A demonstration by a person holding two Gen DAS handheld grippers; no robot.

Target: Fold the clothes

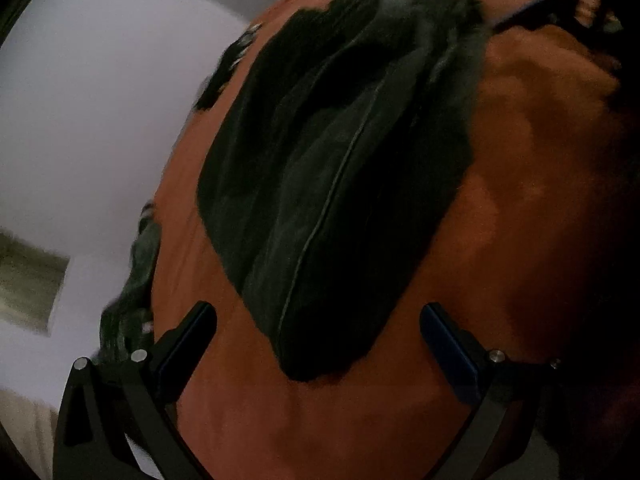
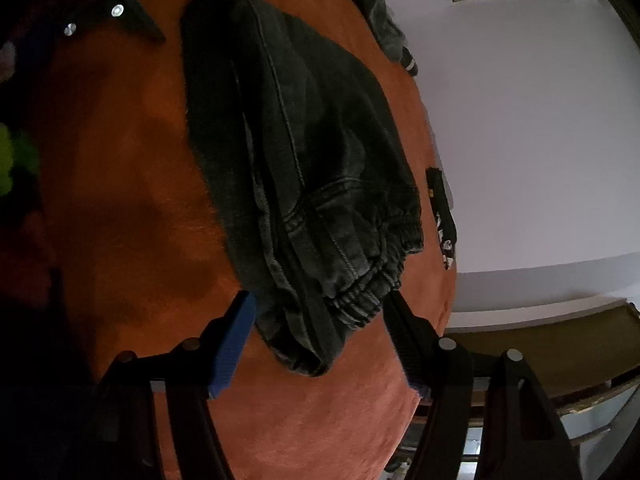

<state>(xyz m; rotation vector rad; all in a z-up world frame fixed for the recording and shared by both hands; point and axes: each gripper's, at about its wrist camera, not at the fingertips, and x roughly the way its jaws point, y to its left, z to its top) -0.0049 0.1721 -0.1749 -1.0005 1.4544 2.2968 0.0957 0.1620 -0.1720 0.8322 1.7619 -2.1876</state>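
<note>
Only rightward, trousers' (image 2: 304, 184) elastic waistband (image 2: 372, 280).

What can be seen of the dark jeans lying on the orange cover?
The dark jeans look like washed black denim, folded lengthwise into a long narrow bundle with a stitched side seam running along it. The gathered elastic waistband lies nearest the right gripper, between its open jaws, which do not press it. They lie flat on the orange cover, near its edge; the left wrist view shows the other end.
</note>
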